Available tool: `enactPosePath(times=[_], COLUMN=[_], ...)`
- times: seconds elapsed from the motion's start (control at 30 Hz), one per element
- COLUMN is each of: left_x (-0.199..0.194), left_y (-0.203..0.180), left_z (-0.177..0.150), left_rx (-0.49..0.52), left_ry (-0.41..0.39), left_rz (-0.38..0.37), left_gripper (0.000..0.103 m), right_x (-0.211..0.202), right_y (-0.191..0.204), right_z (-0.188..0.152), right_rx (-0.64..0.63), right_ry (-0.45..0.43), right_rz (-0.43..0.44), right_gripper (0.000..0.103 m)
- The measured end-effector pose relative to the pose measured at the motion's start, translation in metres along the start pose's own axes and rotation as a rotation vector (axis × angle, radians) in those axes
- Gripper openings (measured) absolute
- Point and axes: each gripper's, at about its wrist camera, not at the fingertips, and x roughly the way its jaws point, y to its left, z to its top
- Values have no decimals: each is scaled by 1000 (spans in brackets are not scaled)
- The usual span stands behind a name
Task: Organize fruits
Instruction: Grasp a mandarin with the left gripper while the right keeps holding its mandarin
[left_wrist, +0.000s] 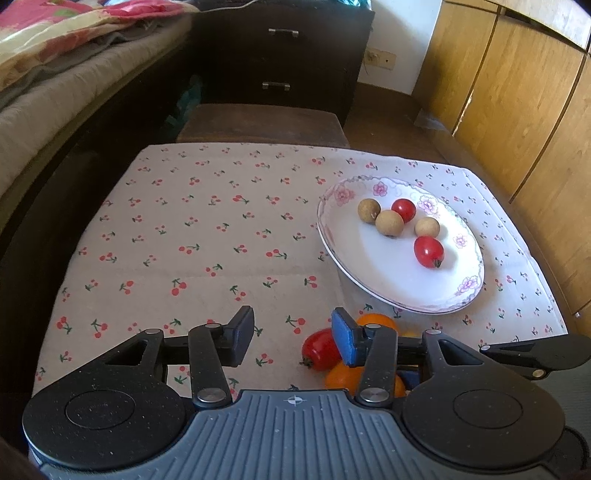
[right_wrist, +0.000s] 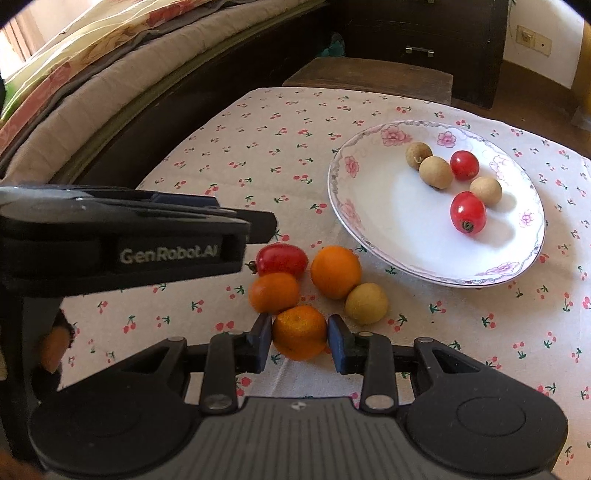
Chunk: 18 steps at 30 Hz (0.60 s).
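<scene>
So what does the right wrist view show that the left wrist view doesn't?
Only the right wrist view shows the right tool with its pads against an orange, and a pale fruit beside the pile. Only the left wrist view shows the left tool open, with nothing between its pads. Both share the plate with two tomatoes and three brown fruits, plus the loose tomato on the cloth.
</scene>
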Motion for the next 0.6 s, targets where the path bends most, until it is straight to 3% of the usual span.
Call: enactPosePath(times=[0.23, 0.6], left_x=[1, 5], left_y=[-6, -7], left_z=[-3, -26], left_rx=[29, 58], left_ry=[22, 81], left_rz=[-38, -23], left_gripper=[55, 55], right_x=[-6, -27], right_y=[1, -29], right_z=[-6, -24], right_rx=[-20, 40], right_ry=[7, 13], right_rz=[6, -28], right_gripper=[34, 34])
